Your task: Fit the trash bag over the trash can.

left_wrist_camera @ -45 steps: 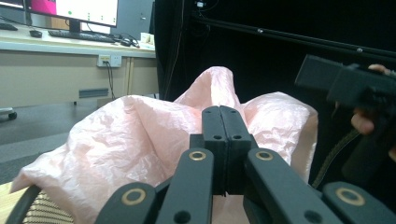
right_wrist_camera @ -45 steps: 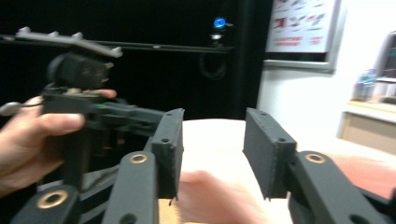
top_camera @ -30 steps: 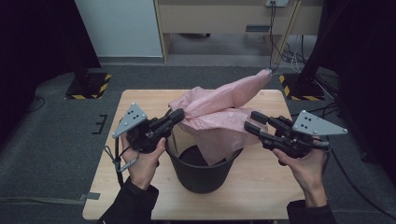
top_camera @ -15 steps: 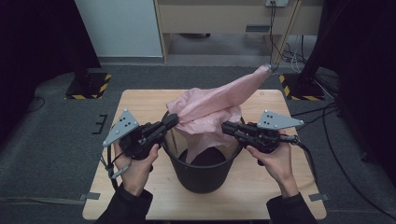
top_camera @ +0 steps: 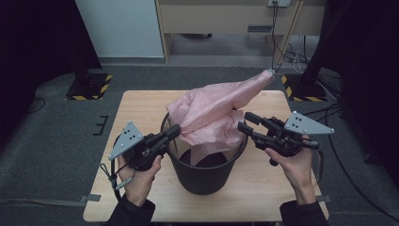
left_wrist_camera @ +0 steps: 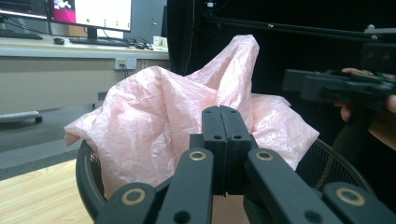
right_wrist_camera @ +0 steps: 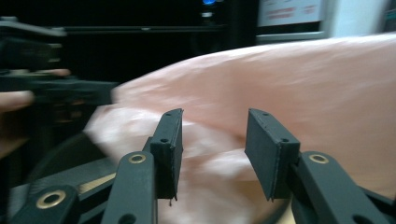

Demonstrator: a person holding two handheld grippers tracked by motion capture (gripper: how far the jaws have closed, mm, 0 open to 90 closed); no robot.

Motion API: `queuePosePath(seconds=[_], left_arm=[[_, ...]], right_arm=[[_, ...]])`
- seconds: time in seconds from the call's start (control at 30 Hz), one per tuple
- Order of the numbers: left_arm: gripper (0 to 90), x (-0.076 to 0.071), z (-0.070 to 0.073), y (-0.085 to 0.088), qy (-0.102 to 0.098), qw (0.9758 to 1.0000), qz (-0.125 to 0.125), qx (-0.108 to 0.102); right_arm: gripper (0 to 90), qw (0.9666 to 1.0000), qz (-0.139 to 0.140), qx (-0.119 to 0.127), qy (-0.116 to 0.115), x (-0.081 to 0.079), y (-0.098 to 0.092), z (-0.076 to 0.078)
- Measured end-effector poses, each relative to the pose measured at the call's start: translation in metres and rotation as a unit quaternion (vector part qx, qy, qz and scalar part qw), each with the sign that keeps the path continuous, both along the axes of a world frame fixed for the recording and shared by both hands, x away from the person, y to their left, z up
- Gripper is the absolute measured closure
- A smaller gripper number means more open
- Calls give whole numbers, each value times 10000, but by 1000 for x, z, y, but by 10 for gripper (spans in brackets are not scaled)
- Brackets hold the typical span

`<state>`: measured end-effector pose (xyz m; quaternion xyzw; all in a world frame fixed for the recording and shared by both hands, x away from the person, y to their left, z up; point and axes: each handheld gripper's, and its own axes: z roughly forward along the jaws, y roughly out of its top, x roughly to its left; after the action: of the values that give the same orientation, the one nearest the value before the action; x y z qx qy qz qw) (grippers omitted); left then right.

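**Two grippers at a lined bin**

A black mesh bin (top_camera: 207, 165) stands near the middle of a wooden table (top_camera: 141, 108). A pink bag (top_camera: 211, 115) sits crumpled in the bin's mouth, part of it inside and part spilling over the far rim. One long twisted end of the bag rises toward the far right corner of the table, well above the rim.

The left gripper (top_camera: 175, 132), held in the person's left hand (top_camera: 139, 176), lies at the near-left rim of the bin and points toward the bag. Its jaws are pressed together, as the left gripper view makes plain, with the tips (left_wrist_camera: 223, 116) in front of the crumpled plastic. Whether a fold of the bag is pinched between them cannot be told.

The right gripper (top_camera: 247, 121), held in the right hand (top_camera: 294, 165), is at the right side of the bin, level with the rim and aimed leftward at the bag. Its jaws have just been opening and stand apart. In the right gripper view the two pads (right_wrist_camera: 170, 140) frame the blurred pink plastic beyond them, without pressing on it.
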<state>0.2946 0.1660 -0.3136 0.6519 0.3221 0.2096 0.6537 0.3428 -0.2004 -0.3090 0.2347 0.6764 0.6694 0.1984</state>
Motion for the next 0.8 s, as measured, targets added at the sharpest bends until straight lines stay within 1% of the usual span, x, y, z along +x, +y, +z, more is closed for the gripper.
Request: queuePosePath(seconds=[0.07, 0.1, 0.13, 0.2, 0.27, 0.33, 0.37, 0.43, 0.47, 0.5, 0.53, 0.6, 0.63, 0.67, 0.73, 0.8], left_arm=[[900, -1, 0, 0, -13, 10000, -24, 13], [900, -2, 0, 0, -29, 10000, -41, 9], [900, -2, -1, 0, -43, 10000, -44, -2], [900, -3, -2, -1, -49, 10000, -73, 21], [900, -5, -5, -3, -64, 9999, -98, 44], [900, -8, -7, -6, -81, 9998, -153, 48], [900, -9, -8, -7, -86, 9998, -173, 54], [900, -12, -10, -9, -100, 9997, -220, 79], [900, -13, -11, -10, -101, 9996, -231, 105], [900, -14, -13, -11, -95, 9995, -255, 127], [900, -15, -14, -11, -93, 9995, -270, 159], [900, -17, -18, -12, -42, 9993, -291, 243], [900, -17, -20, -12, -15, 9991, -308, 282], [900, -16, -22, -12, 11, 9990, -326, 313], [900, -15, -25, -12, 71, 9987, -371, 337], [900, -15, -27, -13, 89, 9984, -409, 382]], right_arm=[[589, 9999, -110, -29, 86, 7, -1, -4], [626, 9998, -131, -60, 101, 10, -1, -5], [676, 9998, -114, -102, 126, 14, -1, -9], [739, 9996, -78, -165, 202, 18, 2, -15], [776, 9991, -16, -342, 235, 20, 5, -21], [784, 9980, 73, -563, 284, 21, 10, -26], [783, 9979, 124, -595, 232, 20, 13, -28], [758, 9978, 170, -564, 295, 19, 14, -28], [723, 9979, 130, -550, 321, 19, 14, -26], [692, 9984, 84, -473, 306, 19, 13, -26], [648, 9992, 41, -211, 349, 18, 9, -23], [534, 9988, 8, 261, 407, 15, 2, -19], [495, 9985, -56, 392, 390, 13, -2, -17], [449, 9981, -180, 469, 346, 11, -6, -15], [374, 9965, -396, 670, 297, 8, -13, -11], [341, 9947, -568, 806, 301, 8, -19, -9]])
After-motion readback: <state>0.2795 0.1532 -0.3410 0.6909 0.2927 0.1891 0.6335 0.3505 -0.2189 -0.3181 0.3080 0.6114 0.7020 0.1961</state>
